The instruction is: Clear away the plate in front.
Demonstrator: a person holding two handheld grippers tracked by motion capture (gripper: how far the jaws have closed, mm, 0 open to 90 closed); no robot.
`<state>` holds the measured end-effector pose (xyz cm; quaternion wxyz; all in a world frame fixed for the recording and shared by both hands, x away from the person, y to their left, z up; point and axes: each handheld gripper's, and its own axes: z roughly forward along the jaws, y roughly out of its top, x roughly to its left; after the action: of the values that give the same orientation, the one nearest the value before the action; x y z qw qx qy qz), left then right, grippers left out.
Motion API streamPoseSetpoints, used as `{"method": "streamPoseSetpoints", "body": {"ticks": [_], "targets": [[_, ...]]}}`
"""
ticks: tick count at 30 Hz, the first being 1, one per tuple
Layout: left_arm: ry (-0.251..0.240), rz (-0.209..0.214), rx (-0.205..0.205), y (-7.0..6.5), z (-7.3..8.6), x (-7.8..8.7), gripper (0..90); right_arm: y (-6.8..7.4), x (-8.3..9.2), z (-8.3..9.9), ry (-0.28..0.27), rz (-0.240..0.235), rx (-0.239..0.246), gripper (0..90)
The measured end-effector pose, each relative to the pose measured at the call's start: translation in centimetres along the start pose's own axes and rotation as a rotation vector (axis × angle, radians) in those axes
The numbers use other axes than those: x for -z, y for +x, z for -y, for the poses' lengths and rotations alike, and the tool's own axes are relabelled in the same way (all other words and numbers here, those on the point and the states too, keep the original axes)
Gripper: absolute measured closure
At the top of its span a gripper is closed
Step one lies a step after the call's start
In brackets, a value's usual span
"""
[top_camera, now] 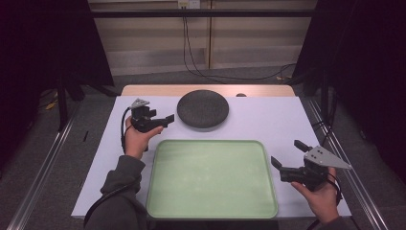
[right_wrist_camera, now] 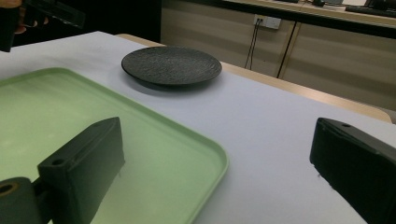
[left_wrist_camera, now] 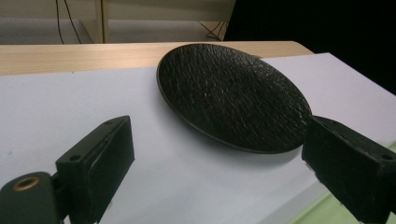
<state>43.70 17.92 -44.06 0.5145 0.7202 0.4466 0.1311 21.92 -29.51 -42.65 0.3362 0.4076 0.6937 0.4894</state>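
A dark, rough-textured round plate point(top_camera: 202, 109) point(left_wrist_camera: 229, 93) point(right_wrist_camera: 170, 65) lies on the white-covered table at the back centre. In front of it is an empty pale green tray point(top_camera: 210, 177) point(right_wrist_camera: 70, 107), whose corner point(left_wrist_camera: 329, 210) also shows in the left gripper view. My left gripper point(top_camera: 160, 116) point(left_wrist_camera: 219, 135) is open just left of the plate, its jaws pointing at the near rim, with nothing between them. My right gripper point(top_camera: 288, 153) point(right_wrist_camera: 219, 140) is open and empty beside the tray's right edge, one jaw over the tray's corner. The left gripper point(right_wrist_camera: 14, 23) also appears far off in the right gripper view.
The white sheet point(top_camera: 268, 120) covers most of the table, with a wooden strip point(top_camera: 158, 90) bare along the back. A small dark object point(top_camera: 241, 95) sits on that strip. Cables point(top_camera: 201, 72) run over the floor behind, and metal rails point(top_camera: 43, 158) flank the table.
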Motion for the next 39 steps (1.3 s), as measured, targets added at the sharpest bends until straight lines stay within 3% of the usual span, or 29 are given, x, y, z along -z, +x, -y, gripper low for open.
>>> {"method": "streamPoseSetpoints", "body": {"ticks": [7,10,27,32,35,37,39], "targets": [[0.018,-0.009,0.019,0.1,-0.3,-1.6,9.2,0.1,0.0,0.0,-0.007,-0.006,0.008,2.6],[0.014,-0.009,0.051,0.3,-0.3,-2.1,9.9,0.2,0.0,-0.1,-0.006,-0.008,0.008,2.7],[0.043,-0.064,0.089,0.6,-0.9,-5.2,14.4,0.1,0.1,-0.1,-0.012,-0.016,0.006,3.1],[0.034,-0.066,0.123,0.7,-1.0,-6.2,15.4,0.1,0.2,-0.1,-0.011,-0.021,0.004,3.3],[0.047,-0.074,0.157,0.7,-1.2,-6.9,18.3,0.1,0.2,-0.2,-0.016,-0.019,0.008,3.5],[0.056,-0.082,0.149,0.6,-1.3,-7.2,19.6,0.1,0.2,-0.2,-0.021,-0.013,0.005,3.6],[0.062,-0.078,0.172,0.5,-1.3,-7.6,22.0,0.0,0.2,-0.2,-0.023,-0.013,0.007,3.6]]}}
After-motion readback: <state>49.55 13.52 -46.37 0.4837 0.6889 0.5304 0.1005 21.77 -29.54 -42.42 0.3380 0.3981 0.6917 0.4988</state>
